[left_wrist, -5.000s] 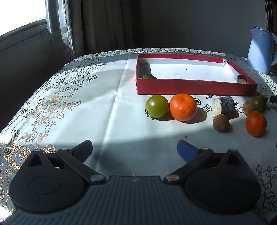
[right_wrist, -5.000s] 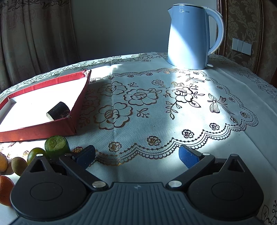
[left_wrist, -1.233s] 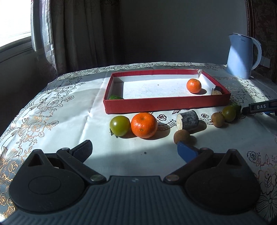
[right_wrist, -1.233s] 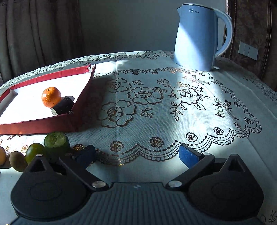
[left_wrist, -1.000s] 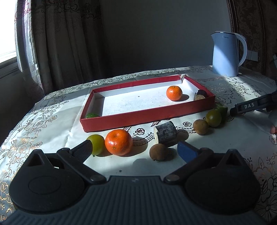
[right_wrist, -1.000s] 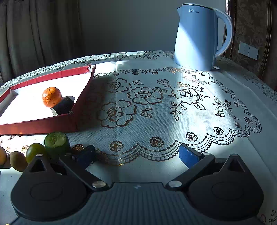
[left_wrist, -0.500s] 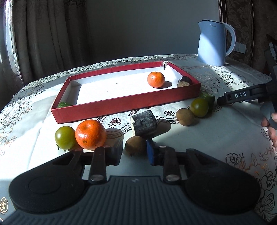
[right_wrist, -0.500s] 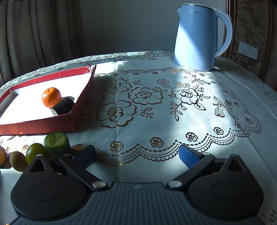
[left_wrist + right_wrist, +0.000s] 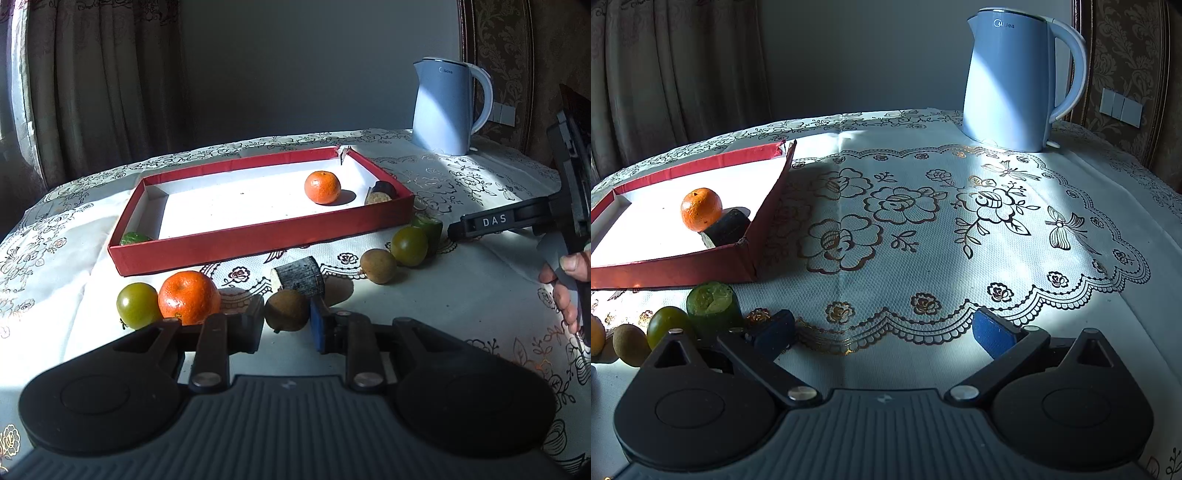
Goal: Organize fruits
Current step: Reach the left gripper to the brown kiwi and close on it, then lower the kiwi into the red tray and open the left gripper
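1. Since a second ago, left gripper [image 9: 286, 325] has closed from wide open onto the brown kiwi-like fruit [image 9: 286, 309] and swung toward it; the pads sit against its two sides, so it reads as clamped. Fruit is on the tablecloth [image 9: 424, 306], not yet lifted.
2. Right gripper [image 9: 882, 332] unchanged: jaws wide apart, nothing between them, resting low over the cloth near the green cut piece [image 9: 712, 301].
3. Step in hand, by my reading: pick of the brown fruit, grasp just made. Next move calls for a lift high enough to clear the near wall of the red tray [image 9: 258, 236], then a carry forward over it.
4. Already in the tray: small orange [image 9: 322, 186], dark cut piece [image 9: 380, 192] in the right corner, something green at the left near corner.
5. Outside, along the tray's front: green tomato [image 9: 137, 305], large orange [image 9: 188, 297], grey-barked chunk [image 9: 300, 276] just behind the gripped fruit, a second brown fruit [image 9: 377, 266], another green tomato [image 9: 409, 246].
6. Room: tray's middle floor is bare, good drop zone. The chunk crowds the lift path. Kettle [image 9: 447, 105] well apart.
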### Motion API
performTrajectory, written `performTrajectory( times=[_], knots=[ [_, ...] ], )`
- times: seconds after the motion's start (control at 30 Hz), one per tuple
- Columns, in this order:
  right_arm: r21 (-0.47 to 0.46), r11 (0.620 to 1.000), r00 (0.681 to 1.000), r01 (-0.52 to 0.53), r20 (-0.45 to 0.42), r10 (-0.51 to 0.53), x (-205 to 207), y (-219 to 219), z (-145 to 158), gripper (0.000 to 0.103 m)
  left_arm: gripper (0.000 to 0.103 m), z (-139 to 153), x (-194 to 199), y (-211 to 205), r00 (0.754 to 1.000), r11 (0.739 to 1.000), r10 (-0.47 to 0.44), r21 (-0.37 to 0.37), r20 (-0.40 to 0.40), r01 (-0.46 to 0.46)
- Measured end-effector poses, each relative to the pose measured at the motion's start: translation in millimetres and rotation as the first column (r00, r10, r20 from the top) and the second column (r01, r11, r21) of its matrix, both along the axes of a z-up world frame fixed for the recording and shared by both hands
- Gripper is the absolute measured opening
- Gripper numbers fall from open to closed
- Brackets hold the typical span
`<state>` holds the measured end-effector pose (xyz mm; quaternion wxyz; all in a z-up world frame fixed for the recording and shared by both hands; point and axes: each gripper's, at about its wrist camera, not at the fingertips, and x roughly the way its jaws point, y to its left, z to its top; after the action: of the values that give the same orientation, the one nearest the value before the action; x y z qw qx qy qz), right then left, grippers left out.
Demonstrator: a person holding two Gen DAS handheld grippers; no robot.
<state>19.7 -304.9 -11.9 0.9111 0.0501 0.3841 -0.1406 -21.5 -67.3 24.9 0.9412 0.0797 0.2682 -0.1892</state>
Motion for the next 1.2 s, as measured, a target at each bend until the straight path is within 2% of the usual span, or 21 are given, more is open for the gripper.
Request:
performTrajectory(
  times=[0.2,0.37,0.47,0.67,0.73,0.77,0.93,1.0,1.07,1.2],
  knots=[
    [0.001,1.000,1.000,0.000,0.000,0.000,0,0,0,0.103,0.024,30,32,15,0.990,0.995,0.096,-0.002,0.103,-0.096],
    [0.008,1.000,1.000,0.000,0.005,0.000,0,-1,1,0.103,0.024,27,86,31,0.983,0.984,0.179,-0.025,0.046,-0.178],
    [0.011,1.000,1.000,0.000,0.008,0.000,-1,-2,1,0.103,0.024,18,107,34,0.974,0.975,0.223,0.000,0.037,-0.223],
    [0.010,1.000,1.000,-0.001,0.007,0.001,0,-1,1,0.103,0.026,6,120,36,0.973,0.974,0.228,0.004,0.015,-0.228],
    [0.010,1.000,1.000,-0.001,0.007,0.001,0,-1,1,0.103,0.040,7,115,35,0.973,0.973,0.230,0.005,0.028,-0.230],
    [0.010,1.000,1.000,-0.001,0.008,0.001,0,-1,1,0.103,0.053,9,112,35,0.972,0.973,0.231,0.003,0.043,-0.232],
    [0.019,1.000,1.000,0.000,0.015,0.000,-1,-2,1,0.103,0.077,25,75,40,0.969,0.975,0.221,-0.015,0.107,-0.220],
    [0.028,1.000,1.000,0.000,0.021,-0.001,-2,-4,1,0.103,0.097,29,52,45,0.965,0.974,0.225,-0.016,0.133,-0.225],
    [0.042,0.999,0.999,0.002,0.032,-0.003,-3,-6,2,0.103,0.103,31,28,52,0.959,0.971,0.239,-0.018,0.153,-0.239],
    [0.100,0.995,0.997,-0.006,0.080,-0.002,-9,-12,4,0.103,0.103,29,-7,69,0.958,0.967,0.255,-0.029,0.130,-0.254]
  ],
)
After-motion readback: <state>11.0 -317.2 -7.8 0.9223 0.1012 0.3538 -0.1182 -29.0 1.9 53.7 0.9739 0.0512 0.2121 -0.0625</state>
